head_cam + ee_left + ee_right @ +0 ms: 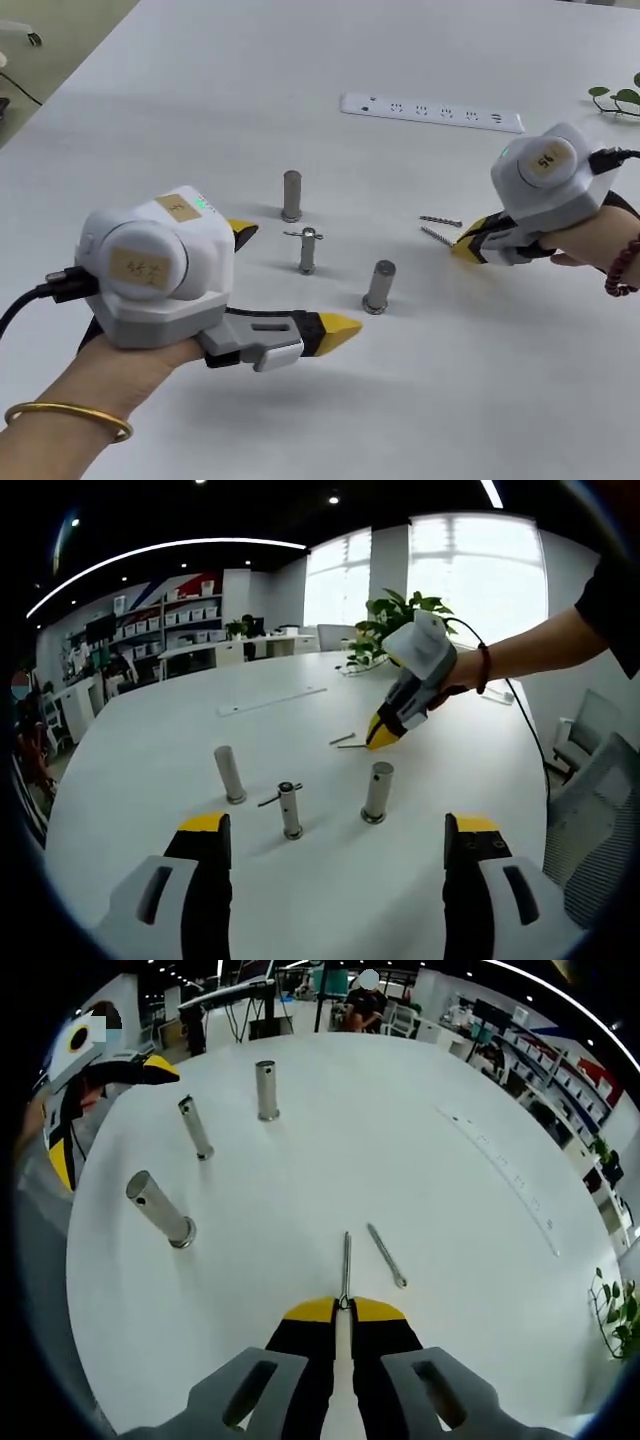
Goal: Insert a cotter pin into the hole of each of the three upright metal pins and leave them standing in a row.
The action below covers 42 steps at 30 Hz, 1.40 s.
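Work was a third done: only the middle post (308,252) had its cotter pin (301,234). The right gripper (343,1308), closed, pinched a loose pin (346,1265) on the worktop's (150,120) right side. The left gripper (340,825) was wide open, empty.

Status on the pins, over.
Left gripper open by the row. Right gripper shut on cotter pin. Middle metal pin fitted, other two bare. Spare cotter pin alongside.
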Each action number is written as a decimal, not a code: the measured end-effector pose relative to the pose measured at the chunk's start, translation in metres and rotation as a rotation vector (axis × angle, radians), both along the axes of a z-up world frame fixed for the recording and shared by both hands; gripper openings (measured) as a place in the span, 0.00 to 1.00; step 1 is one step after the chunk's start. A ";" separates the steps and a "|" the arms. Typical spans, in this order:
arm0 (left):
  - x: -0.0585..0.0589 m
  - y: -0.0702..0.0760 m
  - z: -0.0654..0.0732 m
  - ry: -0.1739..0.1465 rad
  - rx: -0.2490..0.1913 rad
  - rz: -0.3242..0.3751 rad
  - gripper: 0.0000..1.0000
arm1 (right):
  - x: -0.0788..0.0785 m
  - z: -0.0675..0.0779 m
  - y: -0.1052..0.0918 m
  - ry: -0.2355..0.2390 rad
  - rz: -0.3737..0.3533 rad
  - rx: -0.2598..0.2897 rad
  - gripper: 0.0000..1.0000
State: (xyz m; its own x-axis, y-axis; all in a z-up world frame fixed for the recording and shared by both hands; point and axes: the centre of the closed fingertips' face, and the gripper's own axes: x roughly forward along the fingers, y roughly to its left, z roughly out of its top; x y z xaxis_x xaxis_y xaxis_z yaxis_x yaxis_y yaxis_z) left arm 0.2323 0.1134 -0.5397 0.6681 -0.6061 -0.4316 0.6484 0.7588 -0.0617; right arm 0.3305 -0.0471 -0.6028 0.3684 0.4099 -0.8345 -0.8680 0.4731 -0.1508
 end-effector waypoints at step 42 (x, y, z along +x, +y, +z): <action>0.018 -0.043 0.022 0.224 -0.166 -0.066 0.28 | -0.066 0.073 0.059 -0.166 0.315 0.204 0.00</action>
